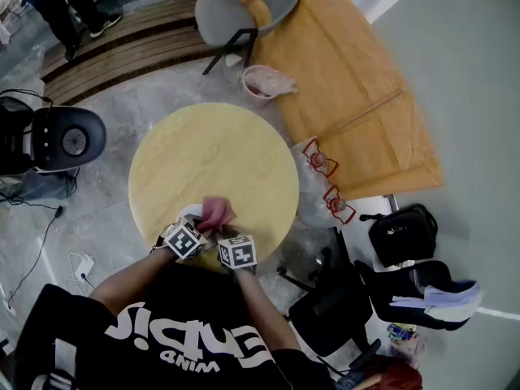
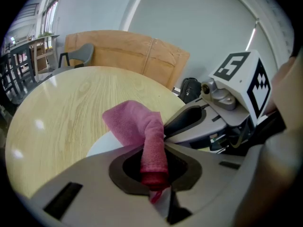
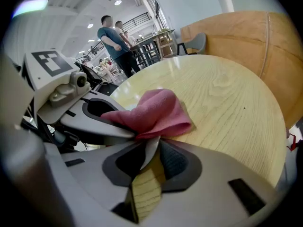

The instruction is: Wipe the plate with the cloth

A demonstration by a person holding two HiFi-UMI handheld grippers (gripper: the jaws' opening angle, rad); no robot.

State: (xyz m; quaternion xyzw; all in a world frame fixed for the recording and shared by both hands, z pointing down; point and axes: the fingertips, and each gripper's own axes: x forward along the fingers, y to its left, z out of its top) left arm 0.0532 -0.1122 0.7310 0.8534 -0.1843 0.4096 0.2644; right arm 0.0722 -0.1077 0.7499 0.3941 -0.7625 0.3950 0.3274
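Wiping judged under way.
Cloth [image 2: 135, 122] is clamped in the left hand-held gripper [image 2: 154, 171], plate [image 3: 151, 149] rim in the right hand-held gripper [image 3: 150, 161]; a sweep across the plate is needed next.

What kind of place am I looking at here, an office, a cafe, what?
Probably an open office lounge or shared workspace: a round pale wooden table, a grey shell chair nearby, black office chairs, and people standing in the open hall behind.
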